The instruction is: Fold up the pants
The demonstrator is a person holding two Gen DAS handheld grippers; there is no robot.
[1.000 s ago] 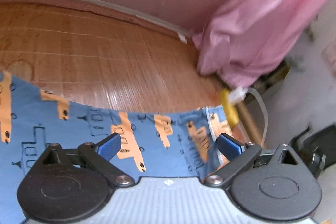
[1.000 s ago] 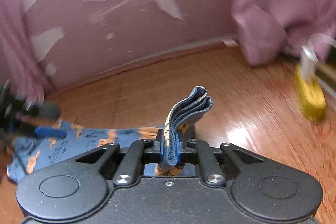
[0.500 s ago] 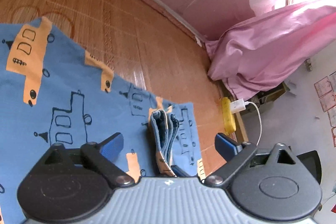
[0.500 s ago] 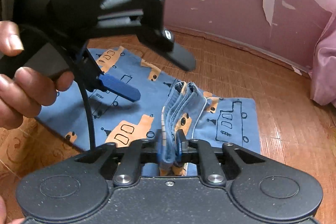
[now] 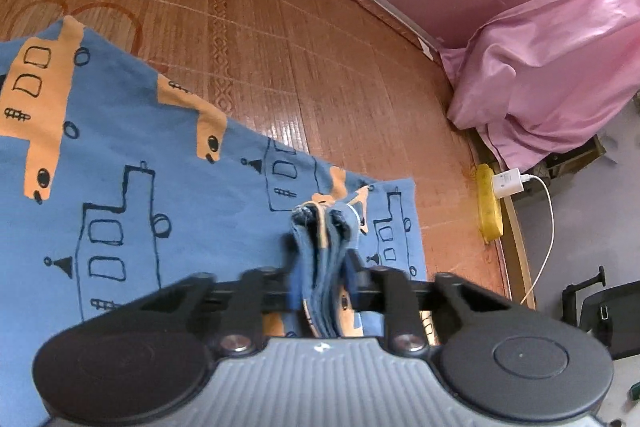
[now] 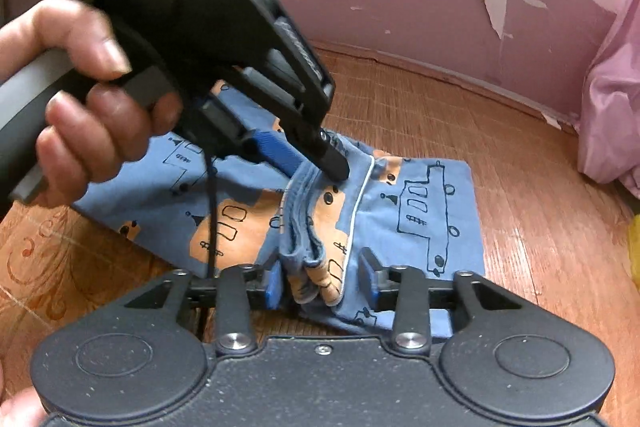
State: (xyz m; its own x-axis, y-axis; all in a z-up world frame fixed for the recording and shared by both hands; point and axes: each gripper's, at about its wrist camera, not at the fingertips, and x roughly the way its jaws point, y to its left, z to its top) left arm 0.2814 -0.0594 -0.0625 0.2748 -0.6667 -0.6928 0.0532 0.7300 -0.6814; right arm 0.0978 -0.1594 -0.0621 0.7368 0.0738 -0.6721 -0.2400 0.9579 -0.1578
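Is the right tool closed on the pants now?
No, the right tool stands open around the bunched pants.

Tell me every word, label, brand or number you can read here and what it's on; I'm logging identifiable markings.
None can be read.
Pants: drawn vehicles only, no lettering.
Charger on the yellow power strip: any print too small to read.
Left gripper, right gripper: no legible brand.

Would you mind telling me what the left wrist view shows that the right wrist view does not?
Only the left wrist view shows the white charger, its cable and the dark chair. Only the right wrist view shows the hand holding the left gripper, and the right gripper open. Both show the pants, bunched edge, wooden floor and pink cloth.
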